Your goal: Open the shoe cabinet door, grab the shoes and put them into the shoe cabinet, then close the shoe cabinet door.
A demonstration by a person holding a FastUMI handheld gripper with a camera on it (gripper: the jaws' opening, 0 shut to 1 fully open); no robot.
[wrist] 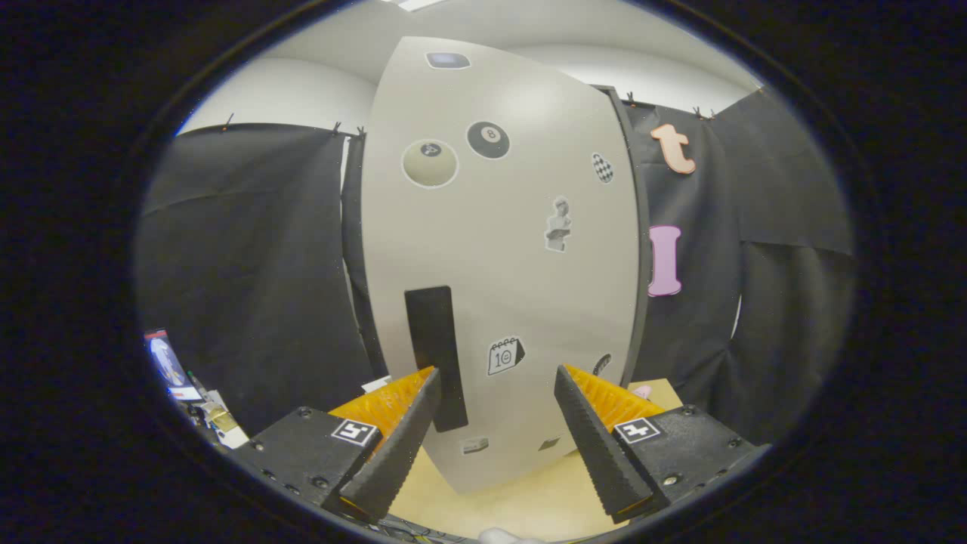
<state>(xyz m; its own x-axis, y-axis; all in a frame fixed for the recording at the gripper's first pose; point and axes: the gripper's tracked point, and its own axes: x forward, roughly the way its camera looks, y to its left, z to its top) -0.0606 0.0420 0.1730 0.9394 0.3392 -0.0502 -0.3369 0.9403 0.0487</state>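
Facing the shoe cabinet door (521, 249) head-on, with the gripper (495, 400) held low in front of it. Far left, at the foot of the black cloth wall (249, 264), a small clutter of cards and papers (189, 385) lies on the floor or a ledge; cannot tell which. Left finger (396, 446) stands just beside the dark vertical handle (437, 355) on the door's left part, its tip overlapping the handle's lower end in view; contact cannot be confirmed. Door is pale, shut or nearly shut, tall, and carries stickers: a pale ball (430, 162) and a black eight ball (488, 140) high up, a small bust figure (558, 224) mid-right, a calendar sticker (505, 355) low, between the fingers and just beyond them. Fingers are spread wide apart, gripping nothing. Right finger (597, 446) sits ahead of the door's lower right part. Light wooden worktop (529, 506) runs under the cabinet's base and beneath both fingers. Right of the door, more black cloth.
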